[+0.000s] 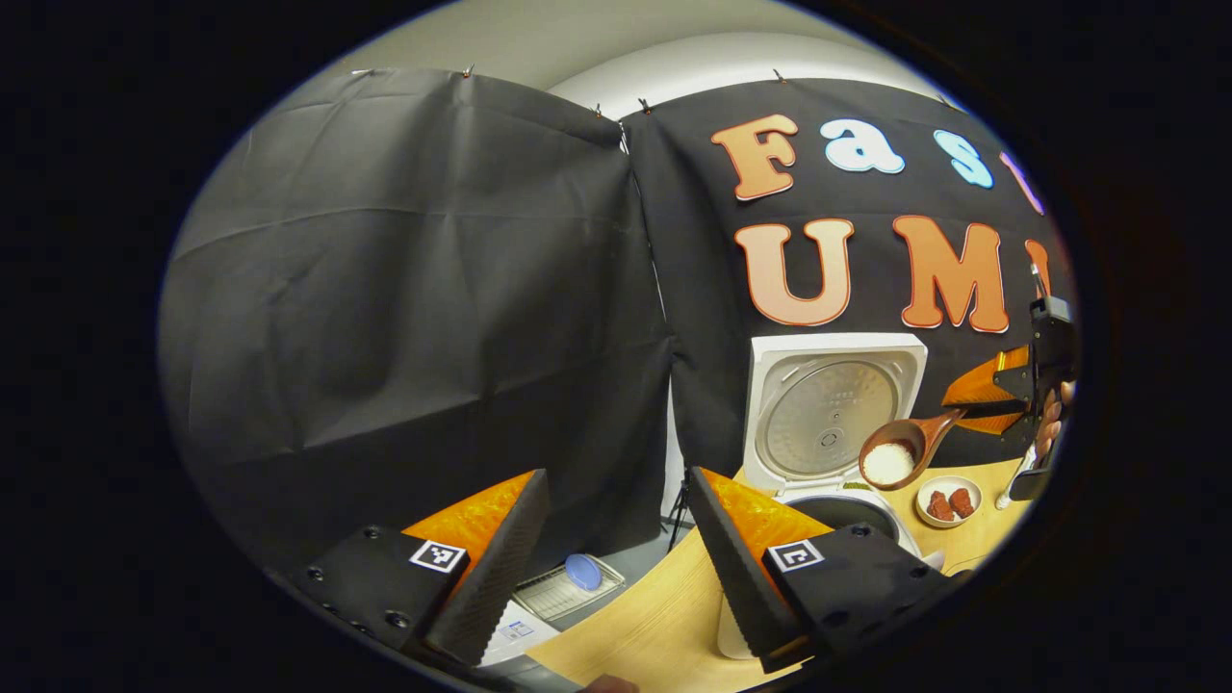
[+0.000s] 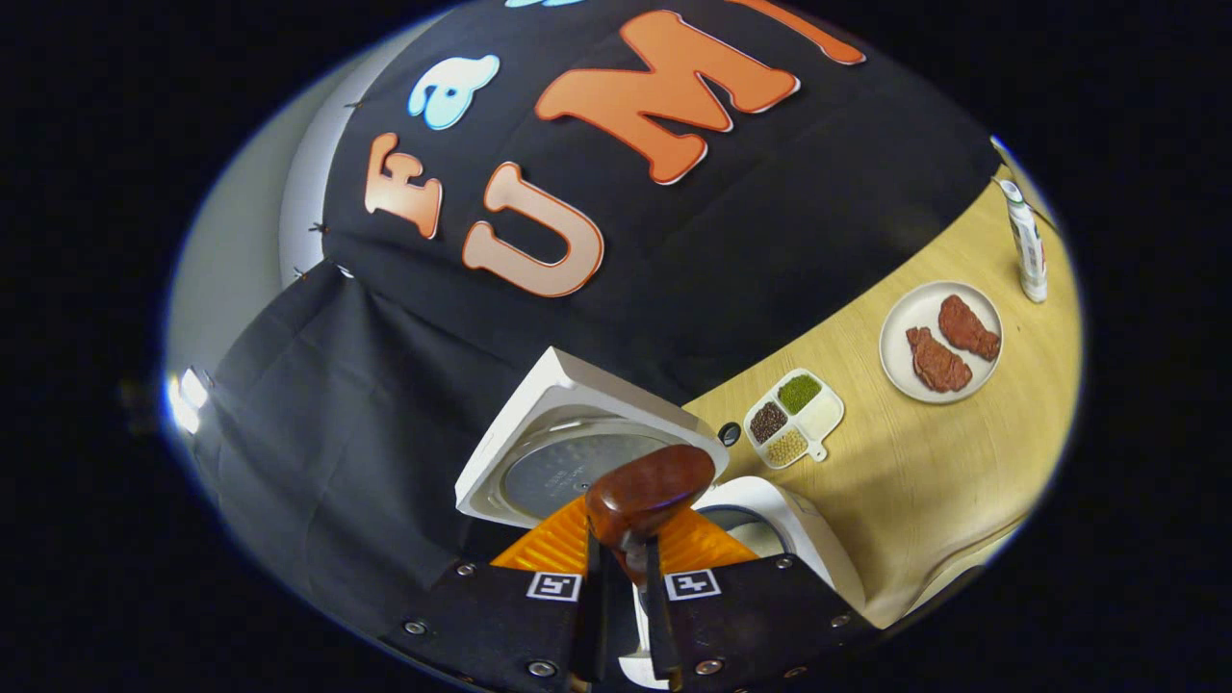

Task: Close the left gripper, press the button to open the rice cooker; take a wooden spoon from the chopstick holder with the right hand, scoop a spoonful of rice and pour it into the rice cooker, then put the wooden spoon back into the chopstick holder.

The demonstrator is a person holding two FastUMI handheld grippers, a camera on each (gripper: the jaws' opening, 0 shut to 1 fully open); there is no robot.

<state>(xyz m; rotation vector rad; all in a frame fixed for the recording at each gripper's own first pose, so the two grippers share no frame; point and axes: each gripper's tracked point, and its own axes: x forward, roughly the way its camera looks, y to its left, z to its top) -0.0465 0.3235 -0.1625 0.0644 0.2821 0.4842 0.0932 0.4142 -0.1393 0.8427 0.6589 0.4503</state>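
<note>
In the left gripper view, the left gripper (image 1: 616, 568) is sitting low over the edge of the light wooden table (image 1: 664, 616) w/ its fingers spread wide apart, gripping nothing. Past it, the white rice cooker (image 1: 828, 462) is standing w/ its lid flipped up against the booth wall and the silver inner plate facing out, dark pot opening just below. The brown wooden spoon (image 1: 910, 448) is hanging in the air right in front of the lid, bowl loaded w/ white rice (image 1: 887, 464), handle running back to the right gripper (image 1: 1001, 395) at the far right, a hand (image 1: 1049, 423) wrapped behind it. A small white round dish w/ two reddish-brown meat pieces (image 1: 948, 500) is sitting on the table just beside the cooker. A blue oval thing on a white tray (image 1: 582, 573) is lying below table level, can't tell what it is. In the right gripper view, the right gripper (image 2: 624, 568) is clamping the spoon's handle, fingers nearly together on it, and the underside of the spoon bowl (image 2: 650, 491) is poking out fwd, over the cooker w/ the raised lid (image 2: 577, 452) behind it. To the right on the table: a white 4-compartment dish of grains and beans (image 2: 795, 419), the meat dish (image 2: 941, 342) further out, and a small white bottle (image 2: 1026, 241) near the far edge.
</note>
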